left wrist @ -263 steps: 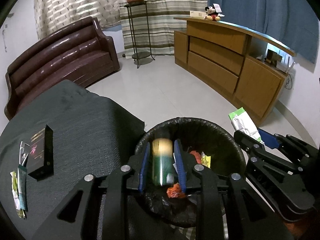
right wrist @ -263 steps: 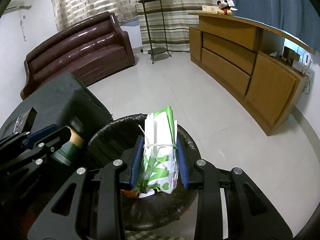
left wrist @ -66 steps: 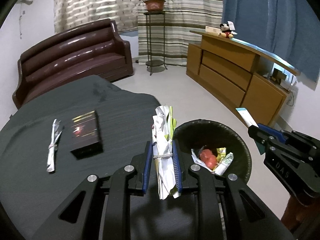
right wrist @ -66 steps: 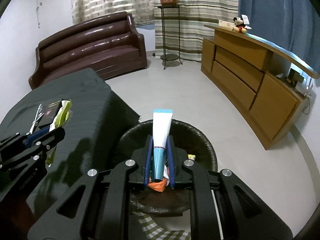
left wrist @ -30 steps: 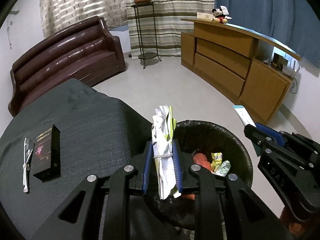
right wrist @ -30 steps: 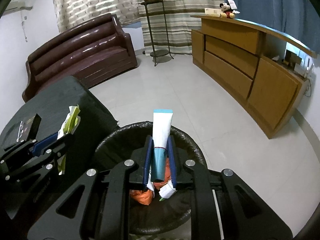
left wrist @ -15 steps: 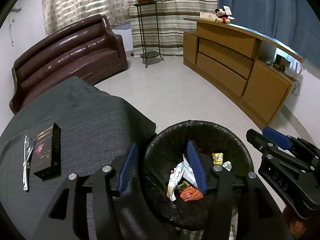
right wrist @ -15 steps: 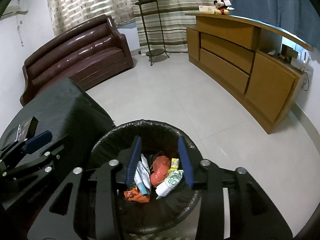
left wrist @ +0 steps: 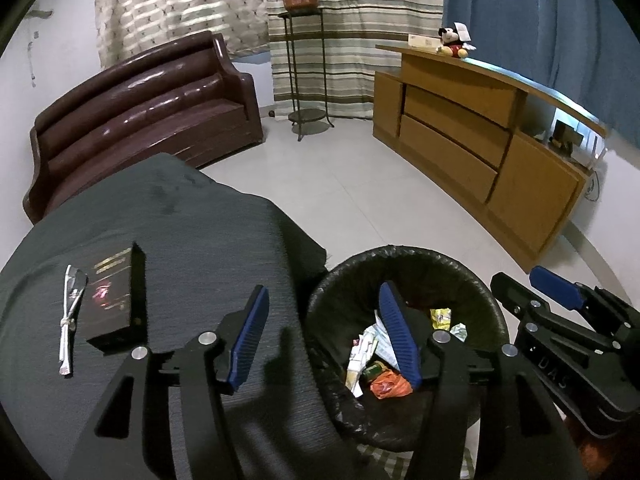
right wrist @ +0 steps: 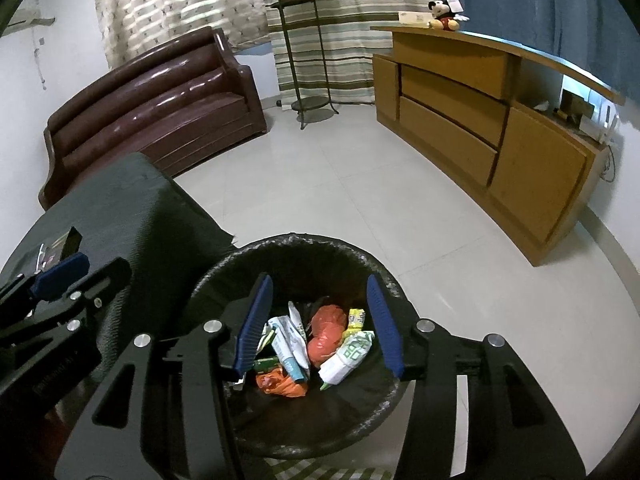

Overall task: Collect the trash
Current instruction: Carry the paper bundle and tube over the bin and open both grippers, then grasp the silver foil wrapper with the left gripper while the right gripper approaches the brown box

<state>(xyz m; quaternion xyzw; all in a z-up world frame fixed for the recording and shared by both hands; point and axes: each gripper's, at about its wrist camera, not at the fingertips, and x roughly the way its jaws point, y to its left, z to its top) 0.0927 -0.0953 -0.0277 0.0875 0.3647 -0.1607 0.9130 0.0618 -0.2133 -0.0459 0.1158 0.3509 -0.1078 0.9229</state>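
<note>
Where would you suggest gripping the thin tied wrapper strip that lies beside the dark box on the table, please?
Grip the tied wrapper strip near its knotted lower part, coming from above with the pads across its narrow width. It lies flat and long on the table, with the dark box close on its right, so keep clear of that side.

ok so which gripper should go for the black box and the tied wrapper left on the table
Left. The left gripper, jaws opening and empty, sits partly over the table, near the black box and tied wrapper. The right gripper, also opening and empty, hangs over the bin.
</note>
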